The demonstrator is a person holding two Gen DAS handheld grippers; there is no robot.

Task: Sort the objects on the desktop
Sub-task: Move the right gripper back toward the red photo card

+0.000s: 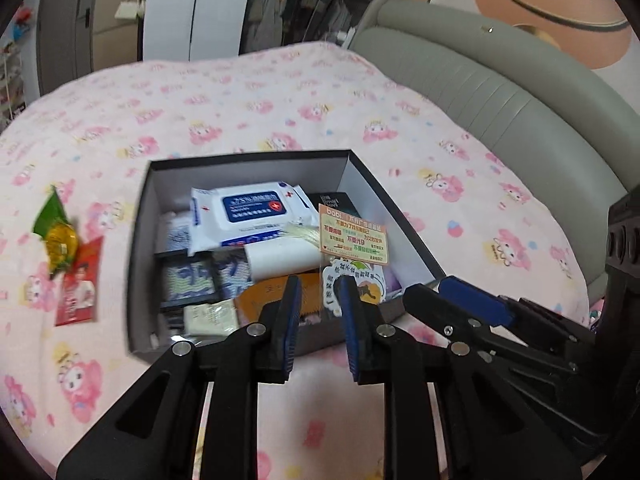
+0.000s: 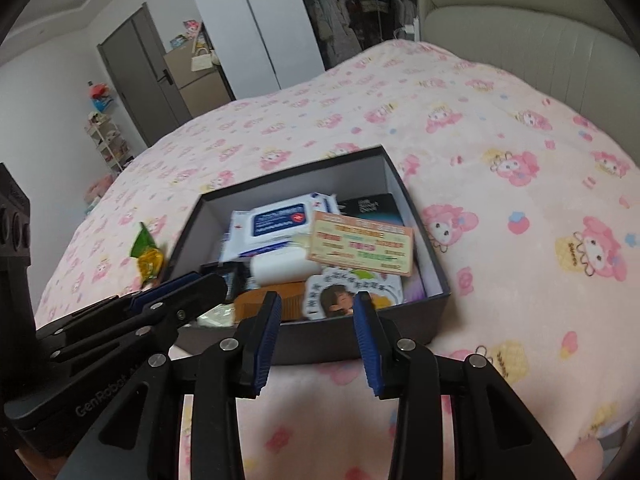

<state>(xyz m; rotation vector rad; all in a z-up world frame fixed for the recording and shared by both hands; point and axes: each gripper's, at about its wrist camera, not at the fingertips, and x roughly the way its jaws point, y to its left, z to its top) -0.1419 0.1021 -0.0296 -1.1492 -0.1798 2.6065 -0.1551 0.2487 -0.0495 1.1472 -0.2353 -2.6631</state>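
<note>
A black box with a white inside (image 1: 248, 158) (image 2: 292, 174) lies on the pink bed cover. It holds a blue-and-white wipes pack (image 1: 252, 208) (image 2: 280, 216), a white case (image 1: 284, 256), an orange printed card (image 1: 352, 236) (image 2: 362, 248), a cartoon sticker card (image 2: 340, 292), an orange comb (image 1: 260, 296) and black frames (image 1: 188, 280). My left gripper (image 1: 320, 284) hovers over the box's near edge, open and empty. My right gripper (image 2: 319, 298) hangs beside it at the same edge, also open and empty. Left of the box lie a green-yellow candy (image 1: 60, 236) (image 2: 148, 256) and a red packet (image 1: 80, 284).
The pink cartoon-print cover (image 1: 240, 96) spreads all round the box. A grey padded headboard (image 1: 500, 92) borders the bed on the right. Beyond the bed stand a white wardrobe (image 2: 256, 24), a grey door (image 2: 136, 76) and a small shelf (image 2: 108, 140).
</note>
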